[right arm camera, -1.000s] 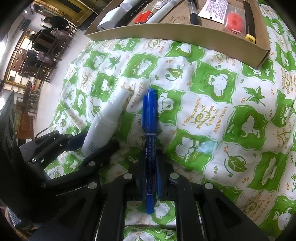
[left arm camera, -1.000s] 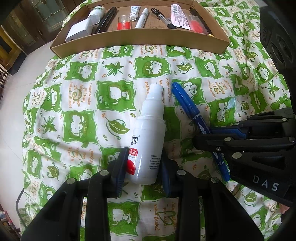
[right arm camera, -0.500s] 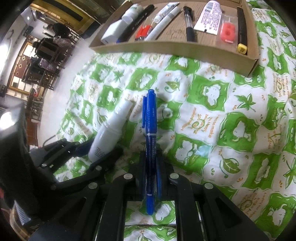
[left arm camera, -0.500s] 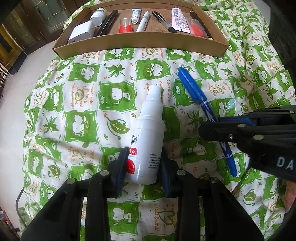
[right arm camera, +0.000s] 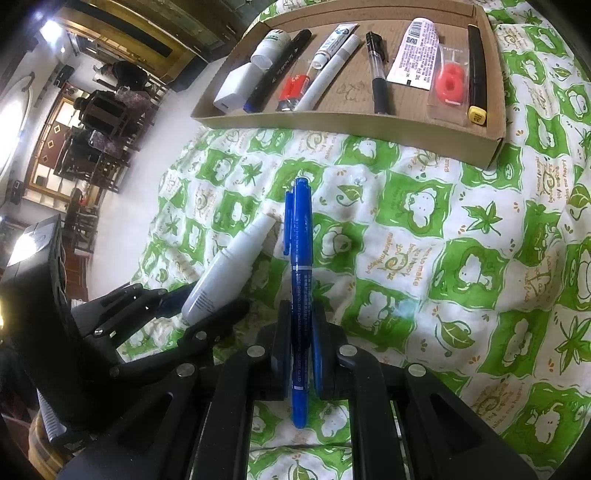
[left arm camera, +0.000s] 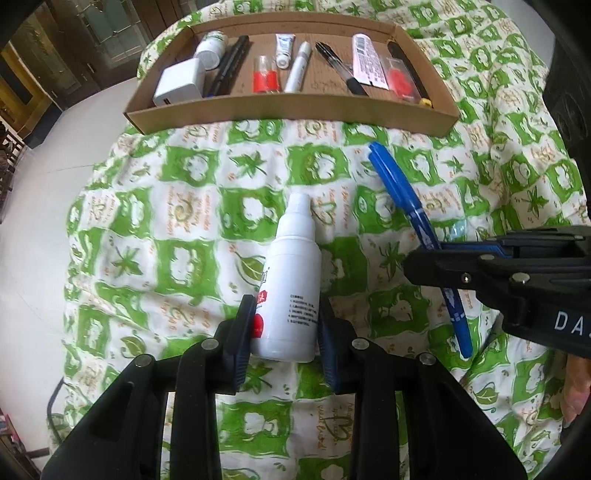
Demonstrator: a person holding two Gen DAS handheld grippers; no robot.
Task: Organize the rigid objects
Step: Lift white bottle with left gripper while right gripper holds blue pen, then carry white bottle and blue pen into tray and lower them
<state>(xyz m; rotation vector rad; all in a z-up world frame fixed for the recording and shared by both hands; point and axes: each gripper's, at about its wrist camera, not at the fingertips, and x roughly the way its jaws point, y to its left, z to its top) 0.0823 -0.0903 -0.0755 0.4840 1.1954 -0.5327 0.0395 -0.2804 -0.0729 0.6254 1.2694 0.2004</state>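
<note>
1. The left wrist camera sits low behind the left gripper (left arm camera: pixel 284 332), facing forward across the green quilt (left arm camera: pixel 184 206) toward the cardboard tray (left arm camera: pixel 295 114).
2. The right wrist camera looks likewise along the right gripper (right arm camera: pixel 300 332), close above the bedding.
3. Both views share tray, quilt, and each other's gripper.

A home: a green-and-white printed cloth (right arm camera: pixel 424 236) covers the work surface, with dark wooden chairs (right arm camera: pixel 103 122), a gilt-framed doorway (right arm camera: pixel 122 22) and pale floor (left arm camera: pixel 33 206) behind, and glass-fronted cabinets (left arm camera: pixel 92 40) in the corner.
</note>
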